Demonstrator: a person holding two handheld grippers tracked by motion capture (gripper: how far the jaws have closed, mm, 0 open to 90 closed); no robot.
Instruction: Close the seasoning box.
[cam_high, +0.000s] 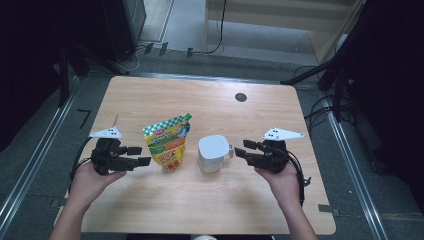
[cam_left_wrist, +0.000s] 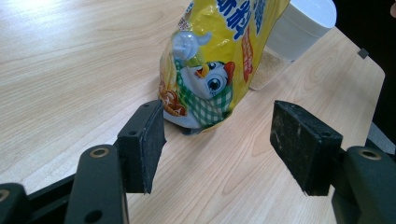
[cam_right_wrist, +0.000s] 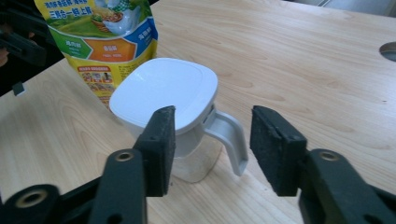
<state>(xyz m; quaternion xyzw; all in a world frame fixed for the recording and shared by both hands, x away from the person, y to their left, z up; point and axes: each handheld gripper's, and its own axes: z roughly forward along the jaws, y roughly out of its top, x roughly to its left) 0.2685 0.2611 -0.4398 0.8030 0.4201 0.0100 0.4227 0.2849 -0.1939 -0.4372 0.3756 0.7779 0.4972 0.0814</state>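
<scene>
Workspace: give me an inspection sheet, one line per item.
Surface: wooden table, round hole near far edge.
Job's things: yellow pouch upright; white-lidded jug beside it, handle toward right gripper.
Clutter: nothing seen.
Grippers: left gripper open, pointed at pouch, apart from it; right gripper open, handle between jaws, pads not pressing.
Cables: one trails from each gripper; more on the floor right and behind.
Surroundings: grey floor, dark stands, light shelving behind.
</scene>
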